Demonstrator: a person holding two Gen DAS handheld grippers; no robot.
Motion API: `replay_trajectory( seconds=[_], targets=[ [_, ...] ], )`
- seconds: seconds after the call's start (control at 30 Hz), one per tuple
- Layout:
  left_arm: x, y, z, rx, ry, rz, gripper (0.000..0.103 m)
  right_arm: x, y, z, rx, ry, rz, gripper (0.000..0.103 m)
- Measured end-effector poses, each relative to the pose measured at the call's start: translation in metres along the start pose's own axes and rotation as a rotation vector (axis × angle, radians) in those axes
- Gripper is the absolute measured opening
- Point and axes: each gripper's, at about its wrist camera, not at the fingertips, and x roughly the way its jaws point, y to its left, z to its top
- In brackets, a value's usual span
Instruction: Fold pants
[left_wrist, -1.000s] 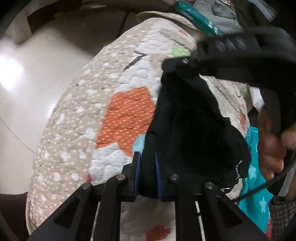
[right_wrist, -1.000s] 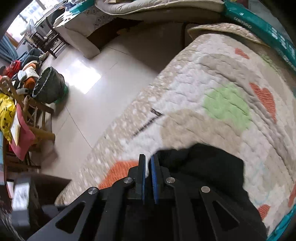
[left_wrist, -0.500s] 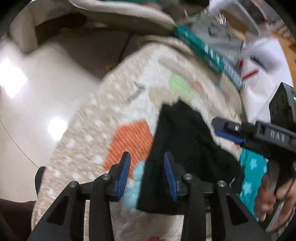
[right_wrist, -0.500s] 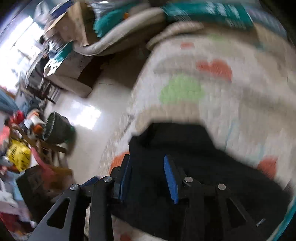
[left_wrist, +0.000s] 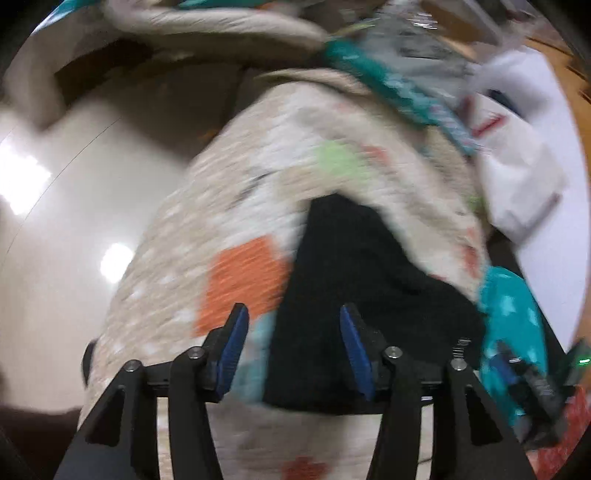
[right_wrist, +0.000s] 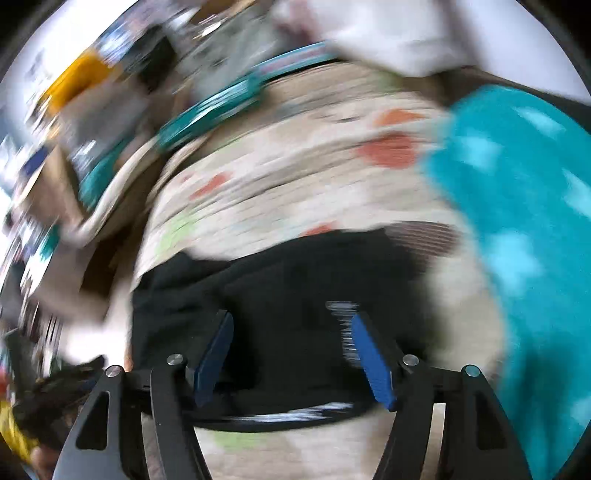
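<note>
Now both tools have let go: the left tool (left_wrist: 291, 347) stands with its blue pads apart over the near edge of the black pants (left_wrist: 354, 280), and the right tool (right_wrist: 291, 350) stands wider still above the same dark cloth, neither pad pressing on anything. Their jaws have just been opening, with fabric below the gaps but not clamped. The pants lie as a compact dark bundle on the quilted patchwork cover (left_wrist: 236, 221), beside a teal starred blanket (right_wrist: 517, 221). That reads as a fold just laid down and released. The next move, as I judge it, calls for picking fresh edges to bring across for another fold, or smoothing the bundle flat; either way each tool needs a clean bite on one layer's edge rather than the whole stack. Much is hard to make out: both views are smeared with motion, the right one heavily, so seams, waistband and layer count cannot be told. The bundle's nearest edge sits behind the tool arms.
</note>
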Motion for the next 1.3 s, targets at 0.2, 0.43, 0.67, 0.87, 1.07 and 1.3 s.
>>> replay_trajectory(
  seconds=[0.2,0.43,0.67,0.87,1.07,1.3],
  targets=[
    [0.036,-0.137,0.021,0.324,0.098,-0.121,0.063,0.011,-0.072,-0.010,0.276,0.048,0.049,0.073],
    [0.136,-0.255,0.003,0.581,0.316,-0.180,0.064,0.033,-0.090,-0.024,0.372,0.101,0.130,0.073],
    [0.207,-0.312,-0.033,0.824,0.481,-0.071,0.079,0.044,-0.073,-0.023,0.286,0.068,0.111,0.075],
    [0.205,-0.328,-0.064,1.092,0.440,0.101,0.039,0.046,-0.054,-0.015,0.189,0.087,0.133,0.022],
    [0.153,-0.302,-0.025,0.926,0.382,-0.006,0.023,0.010,-0.009,-0.001,0.028,0.010,0.213,0.018],
    [0.061,-0.217,0.045,0.641,0.226,-0.115,0.022,-0.017,0.098,0.004,-0.257,0.015,0.312,0.017]
  ],
)
